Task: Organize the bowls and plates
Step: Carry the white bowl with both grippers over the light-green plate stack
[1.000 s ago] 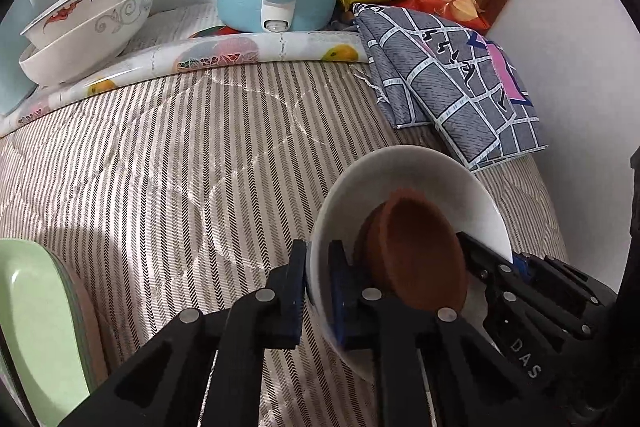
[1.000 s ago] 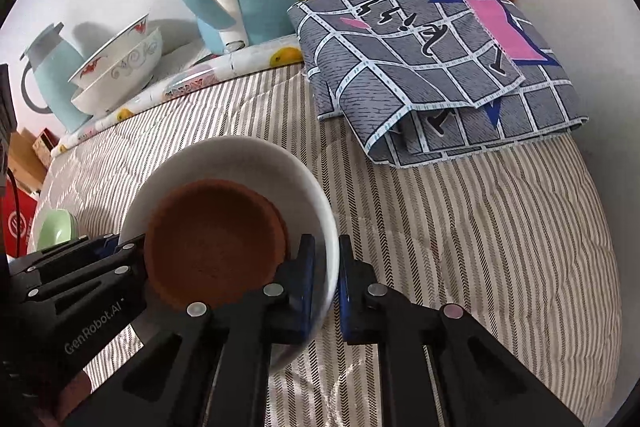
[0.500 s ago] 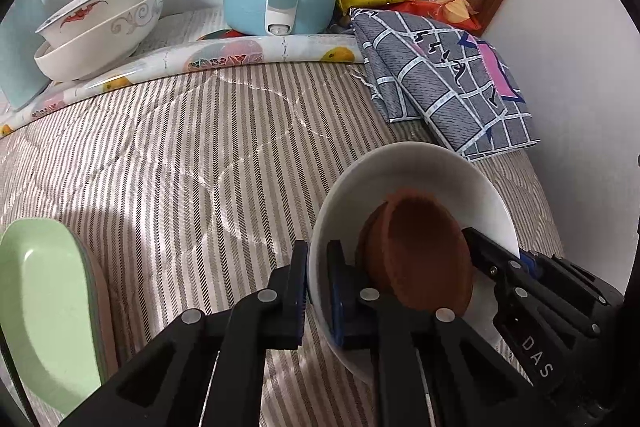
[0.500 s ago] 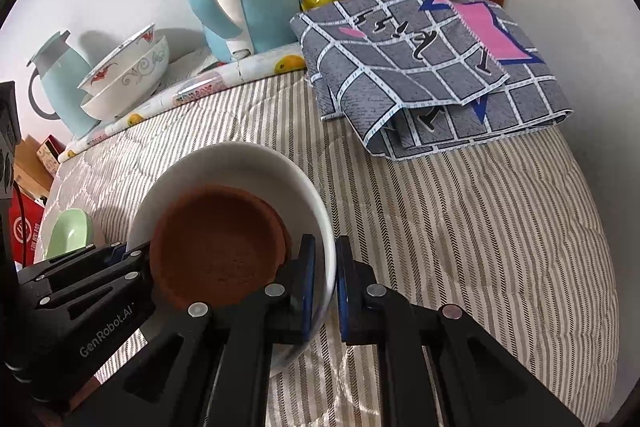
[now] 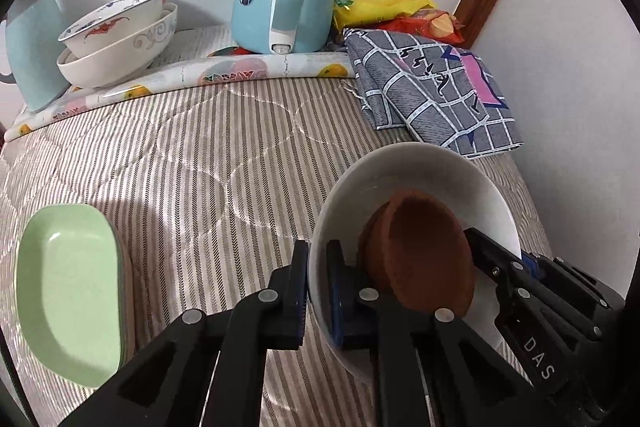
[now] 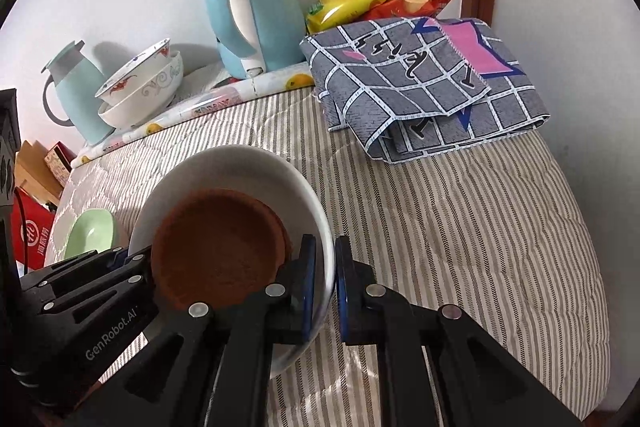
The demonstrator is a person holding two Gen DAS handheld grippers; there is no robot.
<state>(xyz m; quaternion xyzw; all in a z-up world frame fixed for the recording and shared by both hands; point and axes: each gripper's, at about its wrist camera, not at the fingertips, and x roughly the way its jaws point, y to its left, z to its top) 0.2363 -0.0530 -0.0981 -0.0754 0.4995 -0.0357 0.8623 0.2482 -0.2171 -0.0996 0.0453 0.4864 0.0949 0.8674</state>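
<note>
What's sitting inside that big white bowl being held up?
A smaller brown bowl rests inside the white bowl, empty as far as shown. It covers the white bowl's bottom, so anything beneath it cannot be seen.

Left gripper closed down to narrow gap, one finger each side of white bowl rim at its left edge. Right gripper likewise pinched tight on opposite rim. Both reach forward at shallow downward angle, facing each other across bowl; each visible in other's view.
</note>
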